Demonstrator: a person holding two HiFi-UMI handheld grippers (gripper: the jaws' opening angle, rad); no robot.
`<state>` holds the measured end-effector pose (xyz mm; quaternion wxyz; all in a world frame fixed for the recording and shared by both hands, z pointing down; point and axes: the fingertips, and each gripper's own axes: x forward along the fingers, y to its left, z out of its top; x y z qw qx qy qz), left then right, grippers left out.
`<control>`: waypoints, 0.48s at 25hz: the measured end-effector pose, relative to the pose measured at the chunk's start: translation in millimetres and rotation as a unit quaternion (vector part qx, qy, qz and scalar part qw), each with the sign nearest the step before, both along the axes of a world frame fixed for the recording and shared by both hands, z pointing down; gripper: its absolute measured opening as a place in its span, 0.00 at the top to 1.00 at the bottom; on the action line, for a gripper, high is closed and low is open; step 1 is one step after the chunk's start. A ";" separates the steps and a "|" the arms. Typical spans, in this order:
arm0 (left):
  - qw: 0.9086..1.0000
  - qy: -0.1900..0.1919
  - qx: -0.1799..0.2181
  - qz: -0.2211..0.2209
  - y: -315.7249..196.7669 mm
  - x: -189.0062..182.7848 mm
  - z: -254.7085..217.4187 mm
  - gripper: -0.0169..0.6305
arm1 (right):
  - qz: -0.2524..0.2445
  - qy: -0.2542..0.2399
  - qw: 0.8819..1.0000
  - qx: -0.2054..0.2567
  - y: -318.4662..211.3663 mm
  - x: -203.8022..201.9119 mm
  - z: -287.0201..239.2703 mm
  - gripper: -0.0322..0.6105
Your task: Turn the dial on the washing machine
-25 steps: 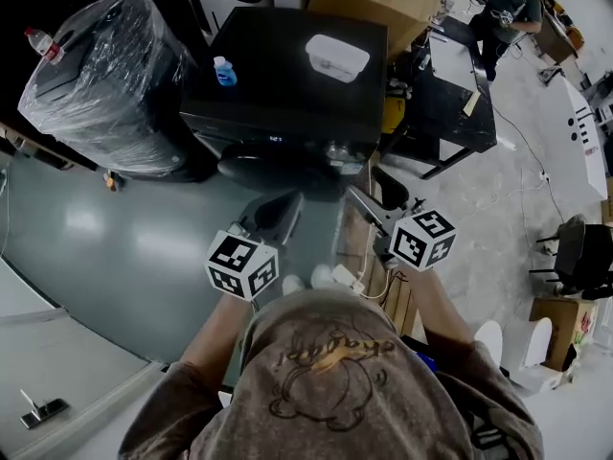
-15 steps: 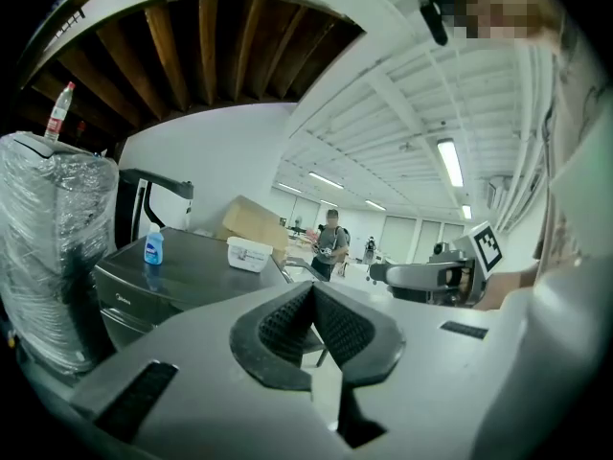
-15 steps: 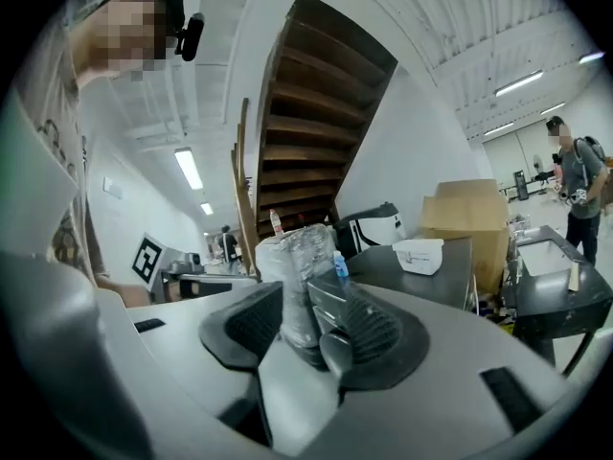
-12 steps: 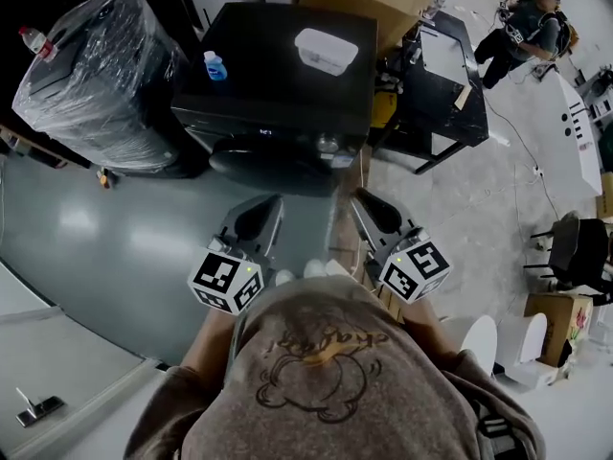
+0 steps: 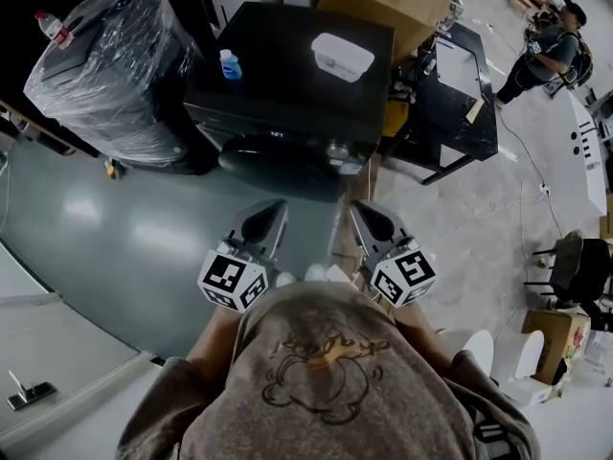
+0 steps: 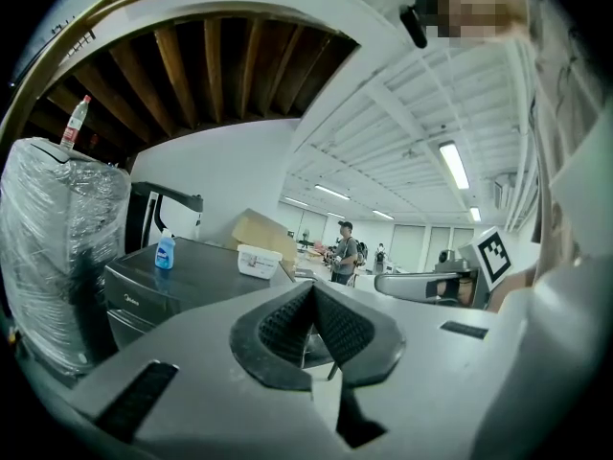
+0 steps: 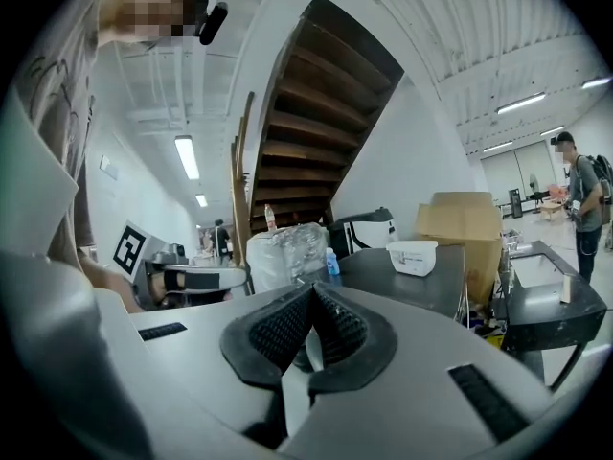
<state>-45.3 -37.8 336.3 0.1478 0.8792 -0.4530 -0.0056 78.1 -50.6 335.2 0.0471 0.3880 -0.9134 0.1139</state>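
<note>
Down low, the person's brown shirt (image 5: 326, 372) hides most of both arms. The left gripper (image 5: 271, 214) and the right gripper (image 5: 364, 215) each have their fingers pressed together with nothing between them. Farther ahead, well apart from both, stands the black washing machine (image 5: 287, 75), seen from above so most of its front is hidden. Its dial (image 5: 335, 149) is a small shiny knob on the right of the front panel, too tiny to see well.

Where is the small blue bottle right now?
In the head view, the blue bottle stands on top of the washing machine, at its left side, with the white container to its right.
</note>
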 end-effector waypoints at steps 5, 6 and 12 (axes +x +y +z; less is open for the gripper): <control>1.000 0.002 -0.001 -0.007 0.0 -0.1 17.5 0.99 | 0.002 0.009 1.000 0.000 -5.8 -4.3 14.1 0.95; 1.000 0.002 -0.002 -0.007 0.5 0.4 19.1 0.99 | 0.002 0.007 1.000 -0.003 -5.9 -4.7 15.8 0.95; 1.000 -0.003 0.001 -0.008 5.1 5.8 17.6 0.99 | 0.007 0.005 1.000 -0.011 -4.4 -0.7 22.9 0.95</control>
